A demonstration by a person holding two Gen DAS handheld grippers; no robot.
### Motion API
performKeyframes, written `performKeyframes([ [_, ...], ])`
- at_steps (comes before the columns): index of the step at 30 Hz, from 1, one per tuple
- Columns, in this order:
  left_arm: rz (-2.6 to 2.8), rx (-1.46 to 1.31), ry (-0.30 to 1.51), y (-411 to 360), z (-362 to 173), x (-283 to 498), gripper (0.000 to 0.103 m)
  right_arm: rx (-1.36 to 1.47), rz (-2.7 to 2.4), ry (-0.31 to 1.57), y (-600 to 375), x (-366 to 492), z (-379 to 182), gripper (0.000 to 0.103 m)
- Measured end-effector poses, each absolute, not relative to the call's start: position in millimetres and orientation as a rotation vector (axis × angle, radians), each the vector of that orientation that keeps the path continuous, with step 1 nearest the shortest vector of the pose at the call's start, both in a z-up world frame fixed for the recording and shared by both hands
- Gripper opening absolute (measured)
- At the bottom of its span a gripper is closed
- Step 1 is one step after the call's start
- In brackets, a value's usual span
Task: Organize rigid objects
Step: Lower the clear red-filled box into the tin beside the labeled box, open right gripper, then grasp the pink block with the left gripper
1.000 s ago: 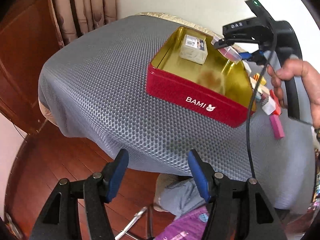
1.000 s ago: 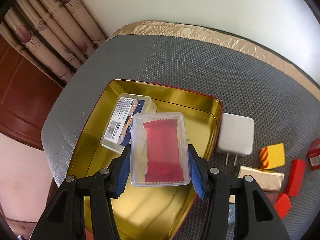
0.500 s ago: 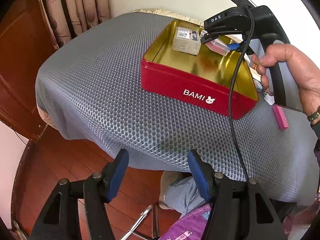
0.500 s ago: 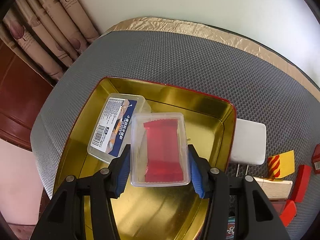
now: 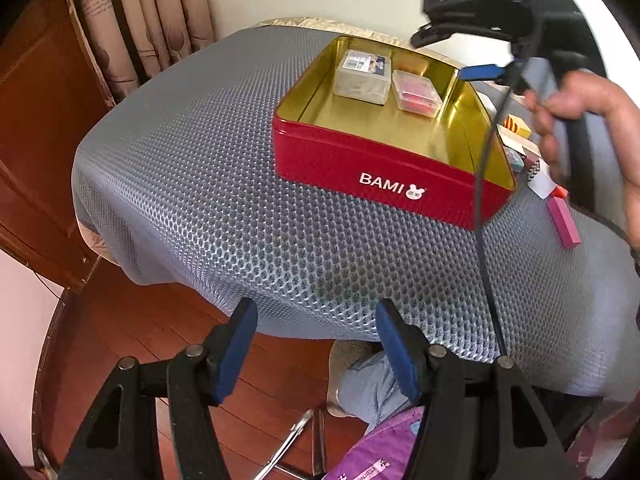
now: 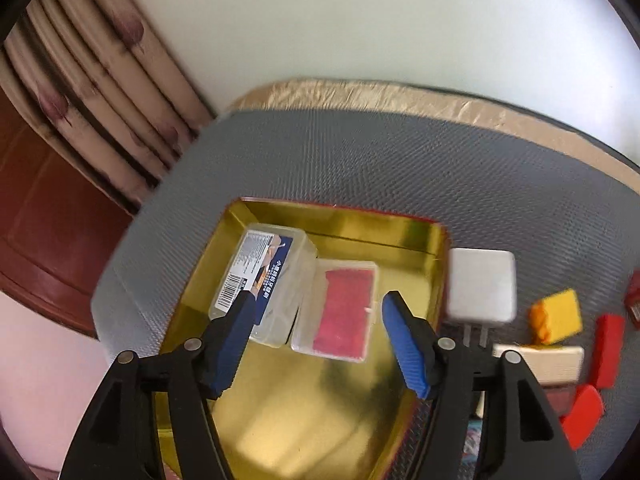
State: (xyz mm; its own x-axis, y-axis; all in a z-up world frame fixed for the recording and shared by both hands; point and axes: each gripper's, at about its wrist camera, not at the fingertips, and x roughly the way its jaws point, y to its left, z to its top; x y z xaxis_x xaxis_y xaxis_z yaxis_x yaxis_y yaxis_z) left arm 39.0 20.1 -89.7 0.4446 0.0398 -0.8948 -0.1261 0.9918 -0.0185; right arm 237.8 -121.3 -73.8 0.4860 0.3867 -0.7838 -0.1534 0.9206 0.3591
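Tin (image 5: 384,172) with two clear boxes (image 6: 336,308)

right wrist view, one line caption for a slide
Right gripper opening above a clear box resting inside the red tin.

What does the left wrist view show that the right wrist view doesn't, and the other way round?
Only the left wrist view: the tin's red front wall with the BAMI lettering, the hand holding the right gripper's handle, a pink block, and the empty left gripper over the table edge.

Only the right wrist view: the white charger, the yellow block, red blocks, and the right gripper, its jaws opening, clear of the box below.

Both: the gold-lined tin holding the labelled clear box and the clear box with the red packet side by side.
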Motion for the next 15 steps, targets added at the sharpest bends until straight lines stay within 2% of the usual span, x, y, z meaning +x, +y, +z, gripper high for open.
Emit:
performKeyframes([
  [4, 0.090, -0.062, 1.100, 16, -88, 37, 0.063, 0.265, 0.295, 0.954, -160, 200, -66, 0.078],
  [15, -0.158, 0.043, 1.109, -33, -84, 26, 0.063, 0.012, -0.169, 1.006, -356, 71, -111, 0.079],
])
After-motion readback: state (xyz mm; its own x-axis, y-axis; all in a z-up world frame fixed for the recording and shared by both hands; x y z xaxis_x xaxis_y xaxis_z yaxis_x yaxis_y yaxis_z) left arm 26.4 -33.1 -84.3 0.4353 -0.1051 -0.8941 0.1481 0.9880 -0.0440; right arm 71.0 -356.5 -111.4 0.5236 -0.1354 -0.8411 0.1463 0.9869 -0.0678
